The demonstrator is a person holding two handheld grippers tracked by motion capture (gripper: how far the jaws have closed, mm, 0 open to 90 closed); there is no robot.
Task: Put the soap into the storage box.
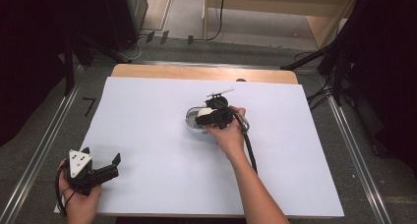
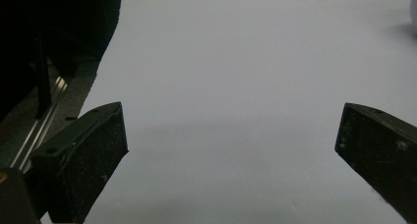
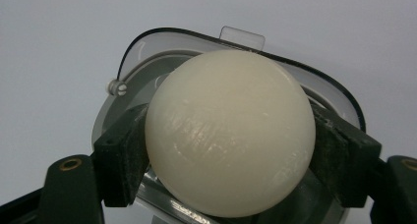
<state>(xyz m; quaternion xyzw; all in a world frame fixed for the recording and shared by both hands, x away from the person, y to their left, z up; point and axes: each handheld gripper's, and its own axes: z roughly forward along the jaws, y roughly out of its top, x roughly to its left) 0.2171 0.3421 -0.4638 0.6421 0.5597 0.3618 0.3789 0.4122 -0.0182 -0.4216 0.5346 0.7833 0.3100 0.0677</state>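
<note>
Your right gripper [image 3: 231, 135] clamps a cream-white ball [image 3: 230, 133] between both pads, just above a clear lidded container [image 3: 147, 52] at mid-table. Your left gripper [image 2: 231, 145] rests with its jaws spread wide and nothing between them, well apart at the white sheet's [image 1: 157, 135] near-left corner.

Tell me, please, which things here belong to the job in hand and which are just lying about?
In the job:
- cream ball, clamped in the right gripper
- clear lidded container beneath it

Lying about:
- left gripper, open and idle
- white sheet
</note>
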